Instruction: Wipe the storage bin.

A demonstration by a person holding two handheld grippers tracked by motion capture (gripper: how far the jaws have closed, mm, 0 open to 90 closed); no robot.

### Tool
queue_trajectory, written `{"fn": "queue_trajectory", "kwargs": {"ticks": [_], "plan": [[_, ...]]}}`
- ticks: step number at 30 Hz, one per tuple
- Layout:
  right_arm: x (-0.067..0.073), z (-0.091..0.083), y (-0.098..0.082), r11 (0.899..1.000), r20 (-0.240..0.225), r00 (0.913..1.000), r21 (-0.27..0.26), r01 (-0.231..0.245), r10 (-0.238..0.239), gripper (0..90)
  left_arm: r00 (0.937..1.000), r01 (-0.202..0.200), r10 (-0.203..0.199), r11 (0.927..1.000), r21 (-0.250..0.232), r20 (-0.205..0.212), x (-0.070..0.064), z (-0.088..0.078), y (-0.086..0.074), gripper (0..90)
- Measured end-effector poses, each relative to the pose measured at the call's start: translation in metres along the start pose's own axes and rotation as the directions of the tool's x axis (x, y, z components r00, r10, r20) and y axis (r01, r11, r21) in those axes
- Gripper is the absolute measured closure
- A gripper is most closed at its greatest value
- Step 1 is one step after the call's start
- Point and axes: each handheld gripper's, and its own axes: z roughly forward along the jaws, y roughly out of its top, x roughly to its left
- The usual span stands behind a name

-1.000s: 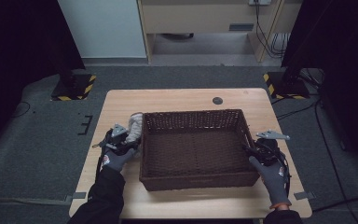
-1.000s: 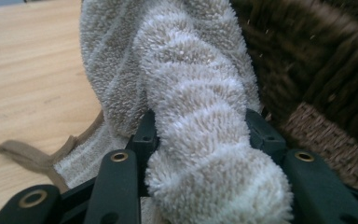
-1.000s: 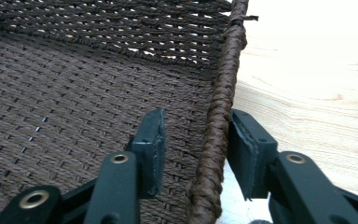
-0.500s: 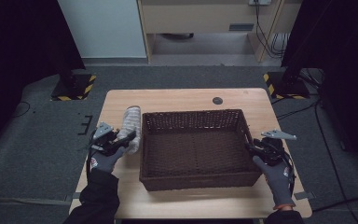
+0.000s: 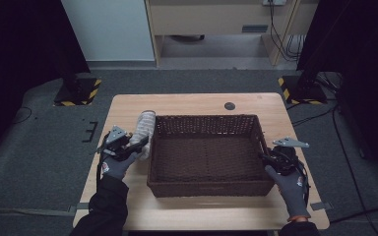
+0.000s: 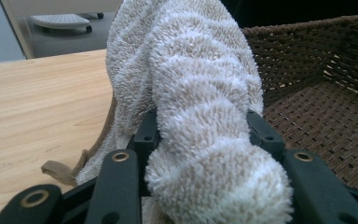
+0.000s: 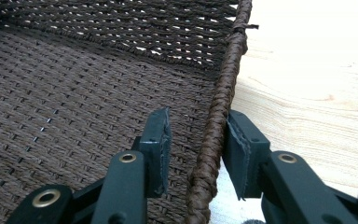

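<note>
Between the left gripper [image 5: 134, 145] pads, a rolled towel [image 6: 200, 107] sits clamped, basket [image 5: 206, 189] beside it. Right gripper [image 7: 193, 149], just closing, straddles the rim, one gap left. Next: lift towel in.

Dark woven basket [image 5: 209, 155] sits square in the middle of the light wooden table [image 5: 187, 104], and everything hangs off it. At the basket's left wall, the left gripper [image 5: 128, 146] holds a pale rolled towel [image 5: 144, 129], the roll standing just beside the basket's far-left corner and lifted off the wood. At the basket's right wall, near the front corner, the right gripper [image 5: 270, 161] sits at the rim, its jaws just closing in. A small dark disc [image 5: 230, 105] lies beyond the basket's far wall. Gloved hands, dark sleeves.
</note>
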Motion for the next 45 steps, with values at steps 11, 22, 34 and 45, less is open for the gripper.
{"fn": "queue_trajectory", "kwargs": {"ticks": [11, 22, 34, 45], "plan": [[0.0, -0.001, -0.002, 1.0, -0.005, 1.0, 0.001, -0.007, 0.007, 59.7, 0.9998, -0.013, 0.015, 0.9909, 0.134, -0.012, -0.01, 0.009, -0.03, 54.8], [0.001, 0.0, -0.003, 1.0, -0.004, 1.0, 0.001, -0.005, 0.005, 58.1, 0.9997, -0.002, 0.005, 0.9879, 0.155, -0.023, -0.007, 0.003, -0.034, 54.4], [0.002, -0.002, -0.004, 1.0, -0.004, 1.0, 0.0, -0.006, 0.006, 57.9, 0.9993, 0.002, -0.002, 1.0, 0.004, 0.039, -0.022, -0.033, -0.015, 54.7], [0.006, 0.0, -0.003, 1.0, 0.007, 0.9999, -0.007, -0.01, 0.01, 56.4, 0.9991, 0.013, -0.014, 0.9996, 0.026, 0.04, -0.012, -0.023, -0.021, 55.3]]}}
